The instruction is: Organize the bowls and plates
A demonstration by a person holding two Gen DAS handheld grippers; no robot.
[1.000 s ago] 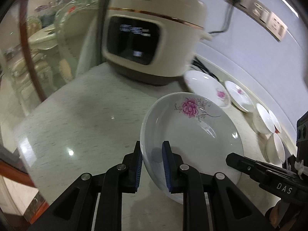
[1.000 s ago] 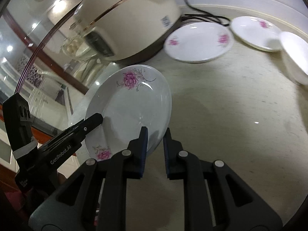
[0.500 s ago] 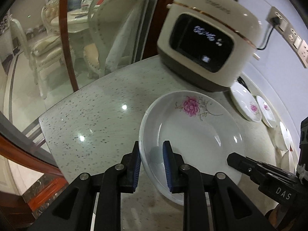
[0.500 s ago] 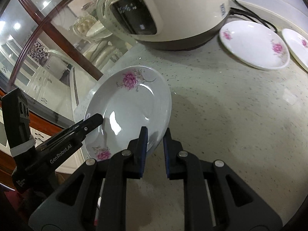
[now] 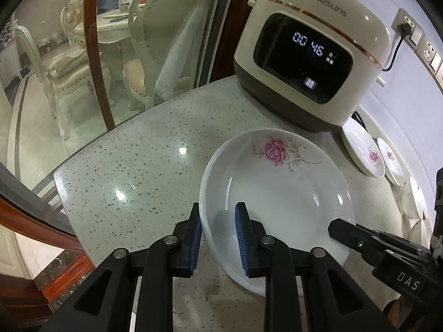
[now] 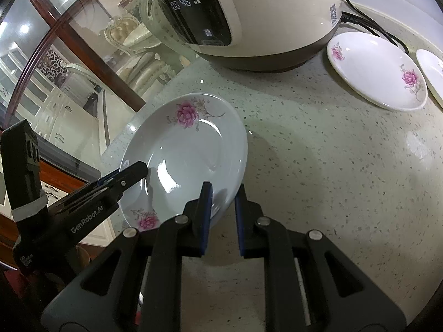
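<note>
The left gripper (image 5: 217, 238) is clamped on the near-left rim of a white floral plate (image 5: 279, 191), one blue pad outside the rim and one inside the well. The right gripper (image 6: 223, 215) is pinched onto the opposite rim of the same plate (image 6: 188, 149), so the plate is held between the two, tilted slightly over the speckled stone bench (image 5: 144, 166); whether its underside touches the bench cannot be told.

Taking the rice cooker (image 5: 310, 55) as the landmark: the held plate sits in front of the cooker's dark display, near its base but apart from it. To the left of the cooker the bench is bare out to its rounded corner edge (image 5: 59, 177) (a glass partition with a red-brown wooden frame (image 5: 97, 55) stands just past that edge). To the right of the cooker, another floral plate (image 6: 376, 72) lies flat just beside its base, and a second one (image 6: 432, 72) follows next to it along the wall, with more white dishes (image 5: 415, 202) further along. The cooker's black cord (image 6: 368, 25) runs behind those plates. Between the held plate and the flat plate right of the cooker, the bench surface is open.
</note>
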